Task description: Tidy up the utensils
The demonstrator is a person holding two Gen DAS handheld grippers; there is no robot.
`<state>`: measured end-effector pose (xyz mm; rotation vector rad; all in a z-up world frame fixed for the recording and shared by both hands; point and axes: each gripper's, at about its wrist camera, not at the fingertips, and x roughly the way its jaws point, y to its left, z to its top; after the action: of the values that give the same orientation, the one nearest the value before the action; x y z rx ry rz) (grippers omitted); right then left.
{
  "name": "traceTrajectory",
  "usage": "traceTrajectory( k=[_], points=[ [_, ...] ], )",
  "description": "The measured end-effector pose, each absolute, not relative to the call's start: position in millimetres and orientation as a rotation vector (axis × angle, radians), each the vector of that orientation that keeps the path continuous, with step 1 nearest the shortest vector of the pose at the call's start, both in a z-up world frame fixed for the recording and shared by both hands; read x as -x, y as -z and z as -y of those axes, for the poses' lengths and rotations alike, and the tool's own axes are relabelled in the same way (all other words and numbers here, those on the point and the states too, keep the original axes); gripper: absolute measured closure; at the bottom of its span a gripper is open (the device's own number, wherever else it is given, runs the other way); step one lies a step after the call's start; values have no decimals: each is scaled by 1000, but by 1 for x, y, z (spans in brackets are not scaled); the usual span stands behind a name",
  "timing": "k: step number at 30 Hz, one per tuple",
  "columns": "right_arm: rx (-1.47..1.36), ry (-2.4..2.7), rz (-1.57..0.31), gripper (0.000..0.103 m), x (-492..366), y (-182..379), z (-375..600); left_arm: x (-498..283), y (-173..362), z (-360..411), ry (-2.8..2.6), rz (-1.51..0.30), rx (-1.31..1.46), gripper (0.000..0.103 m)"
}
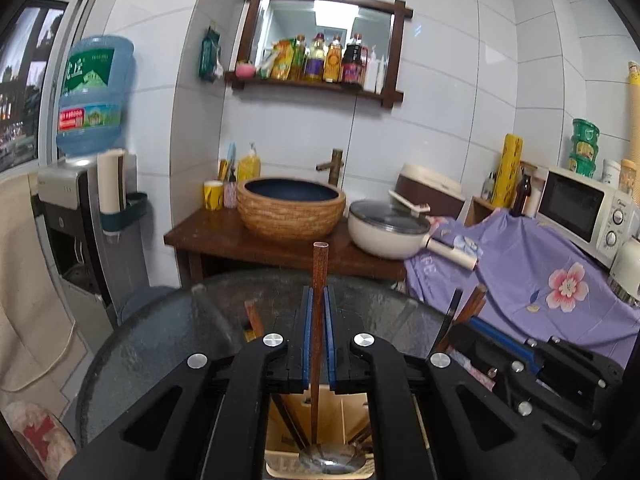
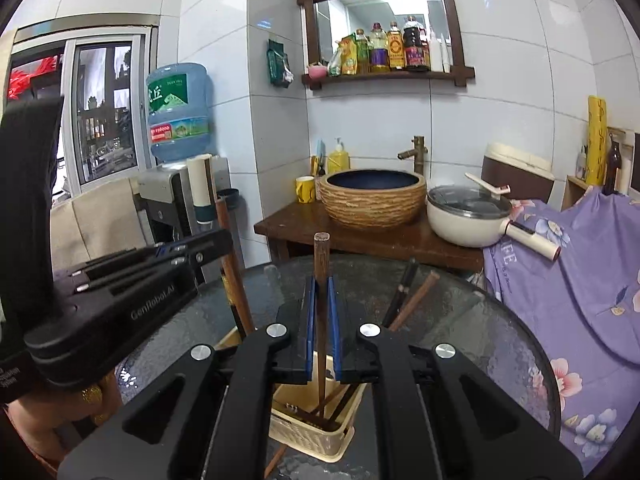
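Tiled kitchen corner, round dark glass counter (image 2: 500,320) taking up the foreground, with a cream utensil caddy (image 2: 316,436) sitting on it as the reference point for everything else.

Left tongs (image 1: 318,332) clamping tight on a wooden-handled ladle (image 1: 320,280), handle standing up between the blue pads, steel bowl (image 1: 332,458) of it hanging right over the caddy's opening. Right tongs (image 2: 322,328) pinching shut on a dark wooden chopstick (image 2: 321,264), nearly upright, lower end dipping down into the caddy.

Already leaning inside the caddy: a few more brown and black chopsticks (image 2: 412,296), poking out up and to the right of it. One more stick (image 2: 276,460) lying on the glass just beside the caddy's near corner.

Beyond the caddy, well apart: woven-look basin (image 2: 374,196) resting on a wooden stand, white lidded pan (image 2: 468,216) just to the basin's right, purple floral cloth (image 2: 580,280) off to the caddy's right. Water dispenser (image 2: 178,112) standing far left of the caddy.
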<state>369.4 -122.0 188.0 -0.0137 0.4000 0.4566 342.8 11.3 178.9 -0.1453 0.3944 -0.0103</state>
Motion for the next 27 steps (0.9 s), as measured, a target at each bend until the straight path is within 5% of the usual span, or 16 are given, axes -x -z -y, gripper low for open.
traceTrajectory(
  k=[7,8,10,12,14,16,27],
  points=[
    [9,-436,-436,95,-377,-164,127,-345,-147,-16,16,-457,153,94],
    [8,-425,-431,95,-376,-162,129,-343,-145,-17,12,-456,153,89],
    [-1,-419,-423,83,-372,-159,132,-336,-142,-18,11,-446,159,55],
    [-35,-417,-412,56,-367,-158,138,-325,-140,-19,12,-426,169,47],
    [-53,-405,-388,53,-358,-157,143,-313,-138,-19,0,-419,160,43],
    [-62,-394,-365,53,-344,-157,147,-299,-133,-19,-15,-417,143,28],
    [-12,-393,-451,37,-283,-105,143,-244,-46,-12,1,-660,60,26]
  ],
)
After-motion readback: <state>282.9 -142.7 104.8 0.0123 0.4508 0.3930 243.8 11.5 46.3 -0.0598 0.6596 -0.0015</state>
